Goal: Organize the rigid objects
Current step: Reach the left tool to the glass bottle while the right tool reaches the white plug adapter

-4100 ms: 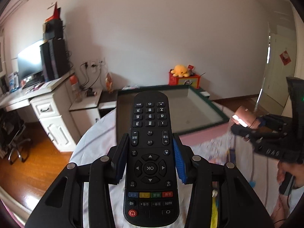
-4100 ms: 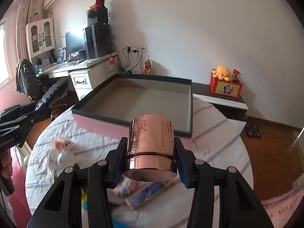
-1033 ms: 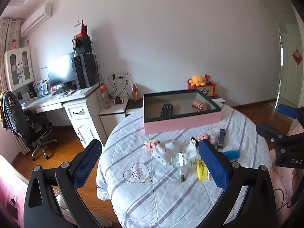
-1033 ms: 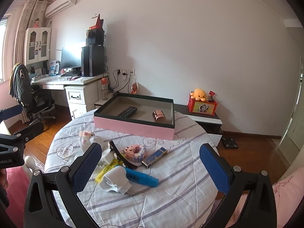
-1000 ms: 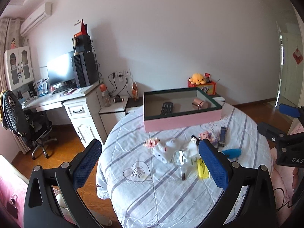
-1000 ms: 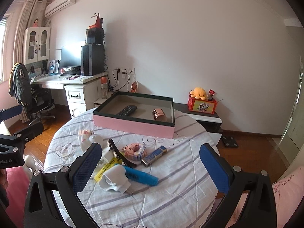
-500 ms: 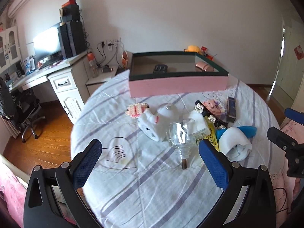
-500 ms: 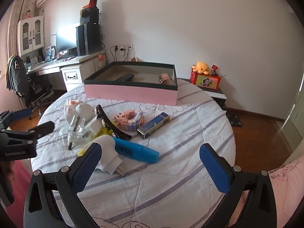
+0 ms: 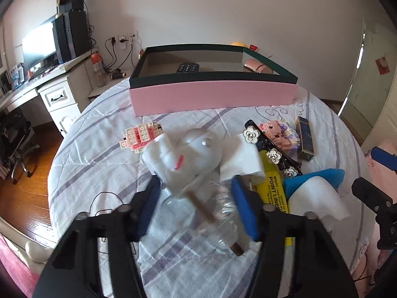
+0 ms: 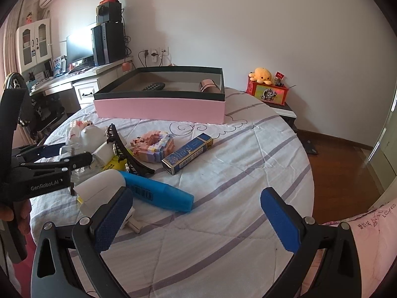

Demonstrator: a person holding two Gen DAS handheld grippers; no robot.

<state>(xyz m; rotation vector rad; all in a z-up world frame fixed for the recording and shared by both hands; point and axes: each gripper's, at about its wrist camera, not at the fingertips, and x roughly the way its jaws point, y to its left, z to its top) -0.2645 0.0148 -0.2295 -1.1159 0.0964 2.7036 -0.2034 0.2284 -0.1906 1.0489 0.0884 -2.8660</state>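
My left gripper (image 9: 196, 208) was closing around the clear glass bottle (image 9: 223, 213); being slick, it could squirt free. My right gripper (image 10: 196, 213) hung wide and empty.

The glass bottle (image 9: 223, 213) at the lower middle is motion-blurred; the box (image 9: 213, 94) wall hides most of the remote (image 9: 187, 68).

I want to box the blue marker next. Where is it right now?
In the right wrist view the blue marker lies on the tablecloth just ahead of the right gripper's left finger, between the white plug and the blue carton.
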